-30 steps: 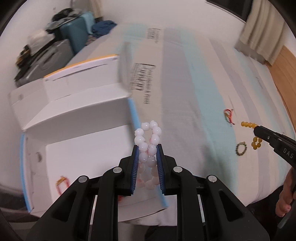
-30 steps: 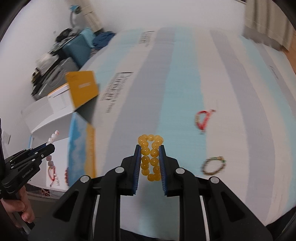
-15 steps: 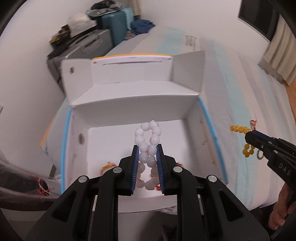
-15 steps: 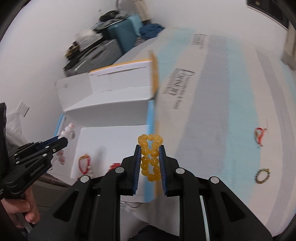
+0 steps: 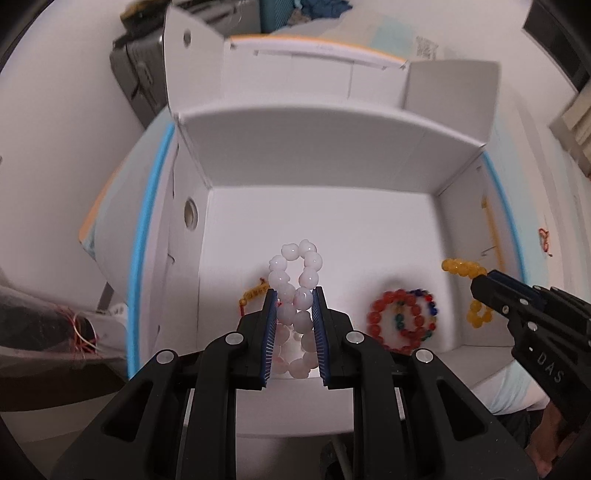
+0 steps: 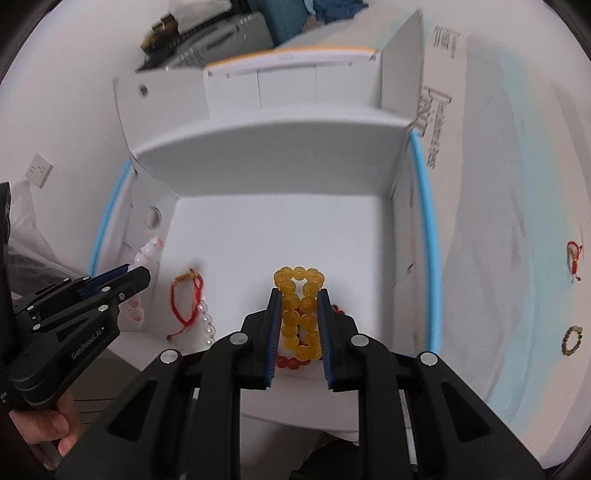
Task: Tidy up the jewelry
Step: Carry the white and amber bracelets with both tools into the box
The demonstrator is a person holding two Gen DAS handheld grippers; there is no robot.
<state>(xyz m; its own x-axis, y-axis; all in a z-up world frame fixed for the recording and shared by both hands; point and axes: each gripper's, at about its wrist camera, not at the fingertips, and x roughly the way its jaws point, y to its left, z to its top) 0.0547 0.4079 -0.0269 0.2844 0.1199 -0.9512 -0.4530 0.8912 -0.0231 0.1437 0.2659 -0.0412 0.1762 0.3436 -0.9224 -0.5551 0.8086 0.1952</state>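
Note:
My left gripper [image 5: 294,295] is shut on a pale pink bead bracelet [image 5: 295,269] and holds it over the open white box [image 5: 332,221]. My right gripper [image 6: 299,295] is shut on a yellow bead bracelet [image 6: 298,295], also over the box [image 6: 280,229]. In the left wrist view the right gripper [image 5: 480,280] enters from the right with the yellow beads [image 5: 460,266]. In the right wrist view the left gripper [image 6: 136,273] enters from the left with the pink beads [image 6: 149,251]. On the box floor lie a red-and-multicolour bead bracelet [image 5: 400,321], a red cord bracelet [image 6: 186,299] and a pearl strand [image 6: 207,321].
The box sits at the edge of a striped bed cover [image 6: 498,221]. A red cord piece [image 6: 573,258] and a dark green bead bracelet [image 6: 571,339] lie on the cover to the right. Suitcases and clutter [image 6: 207,33] stand behind the box by the wall.
Both grippers have swung left from the bed cover to above the open box, each still holding its bracelet. The box interior now fills both views.

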